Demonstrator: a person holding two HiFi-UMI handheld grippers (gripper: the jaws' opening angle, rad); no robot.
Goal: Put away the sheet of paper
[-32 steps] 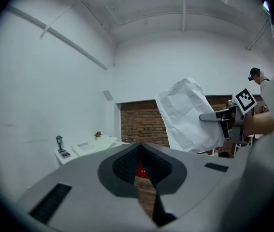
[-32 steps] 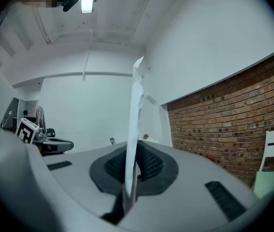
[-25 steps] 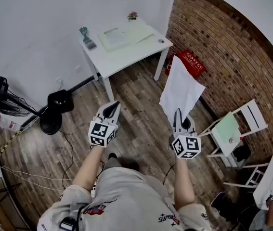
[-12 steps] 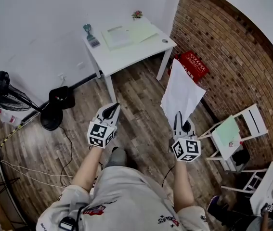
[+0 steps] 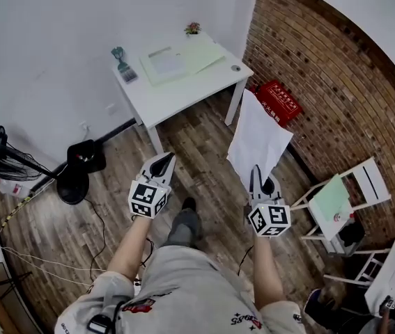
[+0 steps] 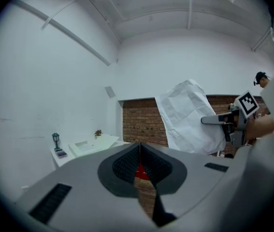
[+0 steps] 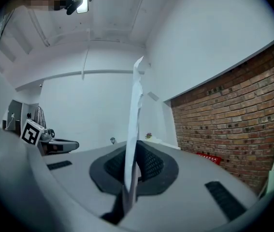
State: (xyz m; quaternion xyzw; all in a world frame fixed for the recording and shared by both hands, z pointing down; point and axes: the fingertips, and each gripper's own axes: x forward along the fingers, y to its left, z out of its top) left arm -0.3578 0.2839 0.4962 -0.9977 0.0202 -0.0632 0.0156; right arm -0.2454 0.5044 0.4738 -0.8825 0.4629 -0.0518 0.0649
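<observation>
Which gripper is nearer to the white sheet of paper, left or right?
Right. The right gripper grips the sheet of paper by its lower edge; the left gripper, shut and empty, is apart on its left.

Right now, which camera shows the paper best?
The head view: the whole paper shows, standing up from the right gripper. The left gripper view shows its wide face too, partly covered by that gripper. The right gripper view sees only its thin edge.

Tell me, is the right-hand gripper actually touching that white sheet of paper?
Touching. The right gripper view shows the white sheet of paper standing edge-on, clamped between the shut jaws of the right gripper.
</observation>
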